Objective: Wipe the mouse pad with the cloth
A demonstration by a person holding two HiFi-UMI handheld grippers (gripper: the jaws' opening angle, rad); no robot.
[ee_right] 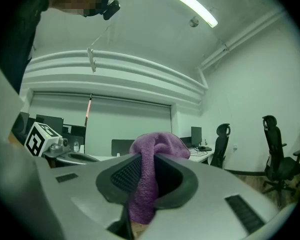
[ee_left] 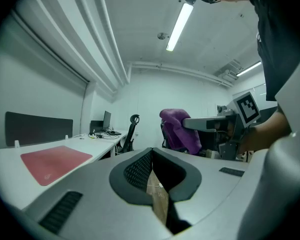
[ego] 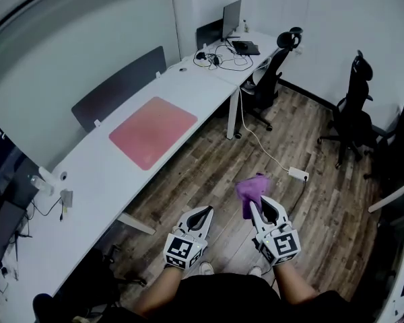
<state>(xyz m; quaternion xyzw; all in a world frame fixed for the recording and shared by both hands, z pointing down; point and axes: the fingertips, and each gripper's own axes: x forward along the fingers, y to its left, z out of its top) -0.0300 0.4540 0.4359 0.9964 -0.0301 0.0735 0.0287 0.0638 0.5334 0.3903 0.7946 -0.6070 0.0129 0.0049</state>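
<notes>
1. My right tool [ego: 260, 204] is clamped on a crumpled purple cloth [ego: 250, 188]. In the right gripper view the cloth bulges out over the jaw tips and runs down between the dark pads. Its lower end is cut off there by the tool's grey body.
2. From the head view only the top bunch of the cloth shows above the jaws. The pinched part is hidden behind them.
3. My left tool [ego: 206, 211] has its jaws together at the tips with nothing held. Through the narrow slit between the pads I see only a sliver of the wood-plank floor [ego: 310, 207].
4. Both tools hang near my body, over the floor, the left one just beside the right. My hands are hidden behind the marker cubes, and only my forearms show.
5. The flat red rectangular mouse pad [ego: 153, 131] lies on the long white table [ego: 87, 173], to the left and farther off, well apart from both tools and the cloth. In the left gripper view a pale mark shows on it, too faint to make out.
6. The near left end of the table carries dark items that the picture's edge cuts off. On the far end, a monitor [ego: 231, 17] and a tangle of cables are too small to tell apart.
</notes>
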